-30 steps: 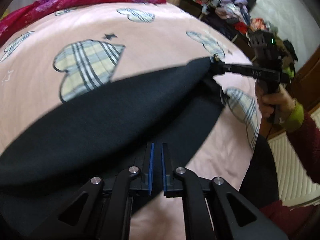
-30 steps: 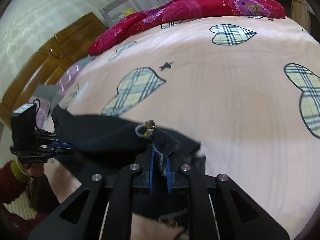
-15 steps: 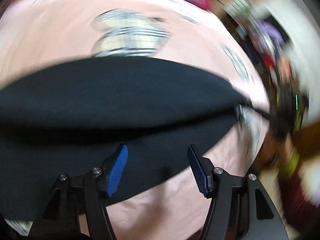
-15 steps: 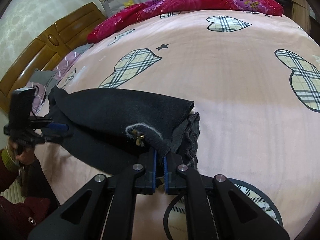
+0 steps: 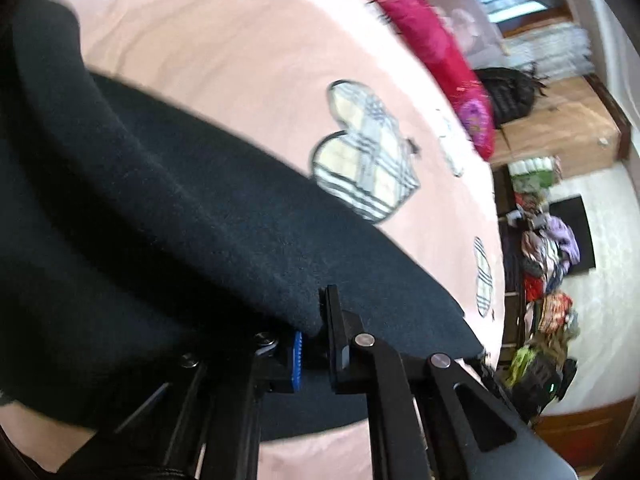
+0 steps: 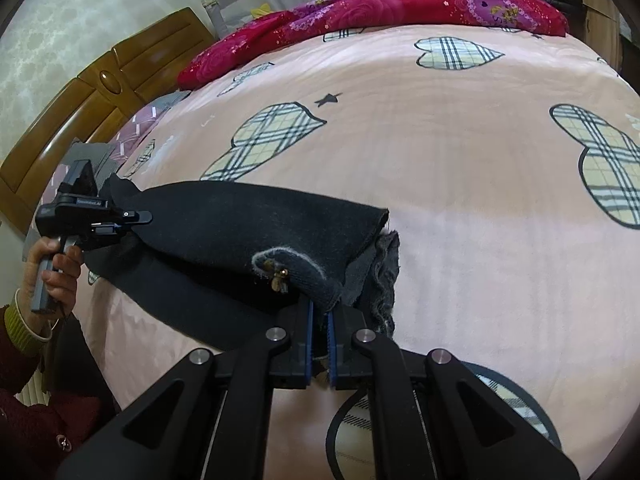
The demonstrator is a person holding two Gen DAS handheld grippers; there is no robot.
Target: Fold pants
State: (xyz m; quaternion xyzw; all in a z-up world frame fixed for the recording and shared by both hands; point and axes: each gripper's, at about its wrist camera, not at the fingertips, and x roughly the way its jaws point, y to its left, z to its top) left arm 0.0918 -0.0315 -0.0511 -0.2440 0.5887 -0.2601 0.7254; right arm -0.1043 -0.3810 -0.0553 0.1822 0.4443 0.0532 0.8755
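Dark pants (image 6: 248, 224) lie folded lengthwise on the pink bedspread (image 6: 460, 184), the upper layer resting on the lower one. My right gripper (image 6: 319, 320) is shut on the grey end of the cloth, next to a small gold ornament (image 6: 280, 276). At the far left, a hand holds my left gripper (image 6: 142, 218), which pinches the other end. In the left wrist view the pants (image 5: 200, 220) fill the left half, and my left gripper (image 5: 314, 340) is shut on a rolled fold of the upper layer.
The bedspread carries plaid hearts (image 6: 272, 140). A red floral quilt (image 6: 400, 12) lies along the far edge, and a wooden headboard (image 6: 80, 96) stands at the left. Piled clothes (image 5: 548, 248) sit beyond the bed's end. A dark red sleeve (image 6: 28, 412) is at the lower left.
My left gripper opened, rolled and shifted along the pants, then shut on the fold again. The right gripper kept its hold while the lifted cloth settled flat on the bed.
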